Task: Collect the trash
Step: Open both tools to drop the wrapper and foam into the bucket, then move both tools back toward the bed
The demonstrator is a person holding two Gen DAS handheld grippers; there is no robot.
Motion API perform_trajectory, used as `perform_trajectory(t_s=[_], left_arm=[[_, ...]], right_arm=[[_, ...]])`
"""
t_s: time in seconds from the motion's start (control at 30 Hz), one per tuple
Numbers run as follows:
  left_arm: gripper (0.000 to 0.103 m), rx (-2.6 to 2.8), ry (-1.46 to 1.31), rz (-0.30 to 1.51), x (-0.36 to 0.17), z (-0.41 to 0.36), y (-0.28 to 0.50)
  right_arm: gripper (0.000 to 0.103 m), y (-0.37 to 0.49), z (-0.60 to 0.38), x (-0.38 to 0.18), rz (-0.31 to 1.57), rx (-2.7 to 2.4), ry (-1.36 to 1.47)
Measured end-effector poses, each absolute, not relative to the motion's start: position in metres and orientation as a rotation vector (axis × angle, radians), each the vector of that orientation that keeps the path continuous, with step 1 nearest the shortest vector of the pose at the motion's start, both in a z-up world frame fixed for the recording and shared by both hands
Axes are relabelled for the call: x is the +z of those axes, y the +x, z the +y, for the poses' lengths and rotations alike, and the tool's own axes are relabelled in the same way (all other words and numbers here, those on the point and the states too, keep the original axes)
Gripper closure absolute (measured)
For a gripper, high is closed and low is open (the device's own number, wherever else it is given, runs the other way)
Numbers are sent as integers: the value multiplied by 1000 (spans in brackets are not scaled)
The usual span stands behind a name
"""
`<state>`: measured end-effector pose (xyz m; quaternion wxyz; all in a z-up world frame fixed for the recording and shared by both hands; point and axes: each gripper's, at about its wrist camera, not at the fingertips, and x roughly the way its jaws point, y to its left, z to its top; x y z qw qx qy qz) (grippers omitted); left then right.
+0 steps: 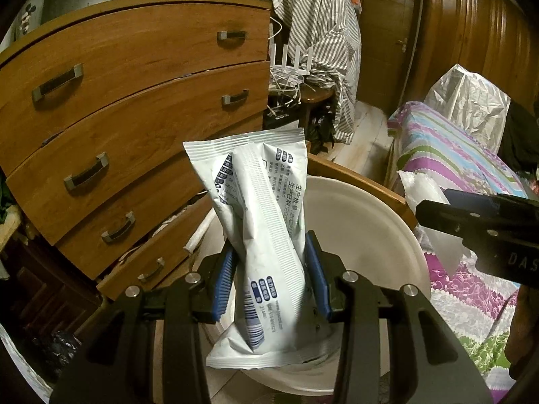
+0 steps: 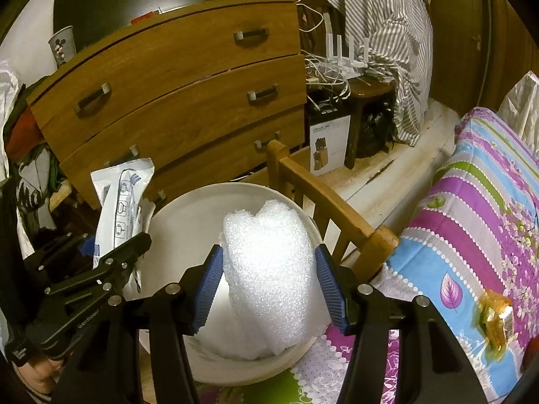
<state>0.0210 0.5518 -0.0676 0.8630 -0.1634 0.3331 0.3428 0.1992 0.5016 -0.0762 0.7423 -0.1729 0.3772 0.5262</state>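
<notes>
My left gripper (image 1: 273, 276) is shut on a white printed plastic packet (image 1: 259, 222) and holds it upright over the round white bin (image 1: 370, 229). The packet (image 2: 119, 208) and the left gripper (image 2: 91, 252) also show in the right wrist view at the bin's left rim. My right gripper (image 2: 269, 289) is shut on a wad of white foam wrap (image 2: 269, 269) and holds it over the white bin (image 2: 182, 222). In the left wrist view the right gripper's body (image 1: 481, 229) and a bit of the foam wrap (image 1: 427, 198) show at right.
A wooden chest of drawers (image 1: 134, 101) stands behind the bin. A wooden chair back (image 2: 323, 202) lies beside the bin. A bed with a striped floral cover (image 2: 471, 219) is at right, with an orange wrapper (image 2: 497, 320) on it. Cables, a router and hanging clothes are at the back.
</notes>
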Motion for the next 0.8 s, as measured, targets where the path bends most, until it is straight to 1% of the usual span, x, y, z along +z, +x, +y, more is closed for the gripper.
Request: perform_trajectory(t_s=[0.03,0.07,0.1,0.13,0.17,0.47,0.67,0.8], left_arm=[[64,719,-342,699,-68,551,22],[59,722,-339,700,-68,552,22],[44,724,-336,701,-68,552,22],[36,731,-334,698,-68,552,22],[26,742,-329,692,-68,552,21],[26,742,-324,694,-67,550,17],[26,729,-322,678,-58,537,12],[26,704,-319,664,-52,520,10]], right_arm=[[44,199,502,-76,825,1153,-379],[43,200,501,-76,822,1154,-375],[35,200,501,-74,822,1154,-370],[30,201,499,-74,819,1153,-358],[30,201,499,-72,817,1151,-352],[30,207,479,-61,808,1152,-308],[30,198,445,-44,744,1141,-291],[22,189,395,-33,676,1115,-260]])
